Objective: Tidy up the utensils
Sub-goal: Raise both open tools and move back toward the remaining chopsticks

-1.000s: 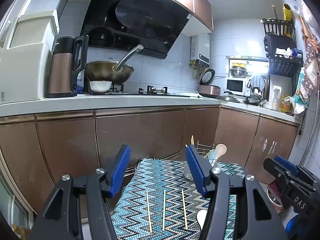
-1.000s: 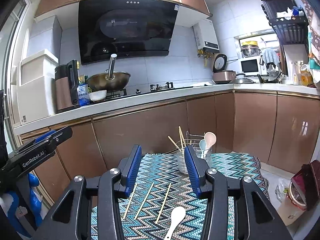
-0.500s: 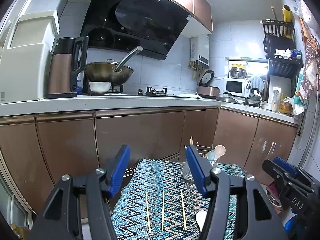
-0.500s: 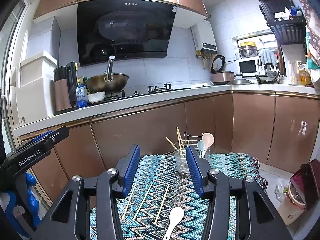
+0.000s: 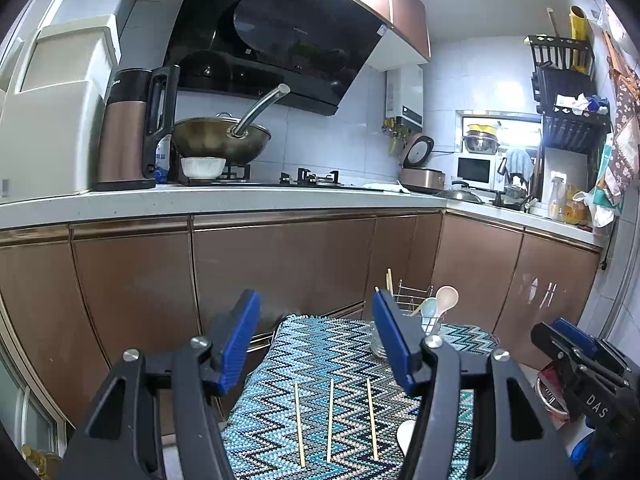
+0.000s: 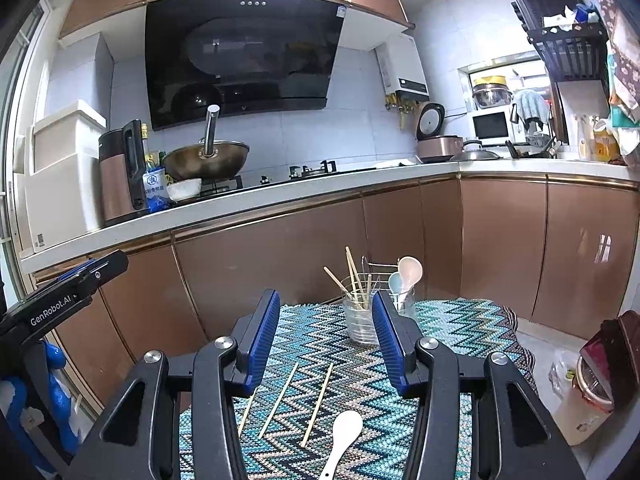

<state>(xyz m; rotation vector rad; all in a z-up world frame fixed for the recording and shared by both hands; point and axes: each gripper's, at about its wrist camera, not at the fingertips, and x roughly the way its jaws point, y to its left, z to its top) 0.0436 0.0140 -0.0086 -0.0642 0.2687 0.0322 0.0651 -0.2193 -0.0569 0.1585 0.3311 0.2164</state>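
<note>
Almost nothing had changed in the last moment. The left tool [image 5: 316,338] had stayed where it was, above the near end of the worktop [image 5: 352,340] with its zigzag cloth. Its blue pads stood apart and nothing was between them.

Under it, three loose chopsticks [image 5: 330,420] lay side by side on the cloth, not touching each other. Just to their right lay a white spoon [image 6: 342,436], with its bowl toward the far end.

The right tool [image 6: 326,332] had opened its blue pads a little wider than before, then kept them there. They stood apart and held nothing. It had hardly moved otherwise.

At the far end of the cloth stood a glass jar [image 6: 358,322] with a few chopsticks leaning in it. Right beside it was a second jar [image 6: 404,300] holding a white spoon and a pale blue spoon.

So the job looked partly done. Some pieces were already sorted into the jars, and four were left on the cloth. The small widening probably meant the right tool was getting ready to pick up the next piece, maybe the spoon below it.
</note>
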